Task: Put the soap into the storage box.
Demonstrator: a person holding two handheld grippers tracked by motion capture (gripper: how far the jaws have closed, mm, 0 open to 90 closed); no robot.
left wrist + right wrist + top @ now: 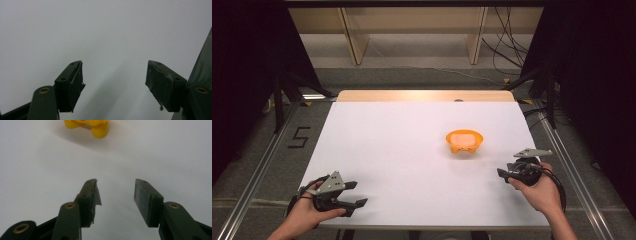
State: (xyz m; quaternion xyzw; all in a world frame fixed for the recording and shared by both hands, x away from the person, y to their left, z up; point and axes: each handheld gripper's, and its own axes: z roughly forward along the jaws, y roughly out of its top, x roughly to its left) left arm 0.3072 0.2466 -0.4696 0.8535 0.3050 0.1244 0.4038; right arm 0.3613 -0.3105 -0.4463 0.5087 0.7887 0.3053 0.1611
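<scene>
Your left gripper [353,194] sat at the near left of the white table [402,150], jaws spread wide, empty. The orange bowl [464,141] stood right of centre; your right gripper [503,175], jaws parted and empty, faced its yellow feet [100,130]

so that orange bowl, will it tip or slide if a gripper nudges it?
The orange bowl looks like thin moulded plastic, so probably light and stiff. On the smooth white table it would likely slide rather than roll. Its stubby feet may let it tip if pushed high.
</scene>
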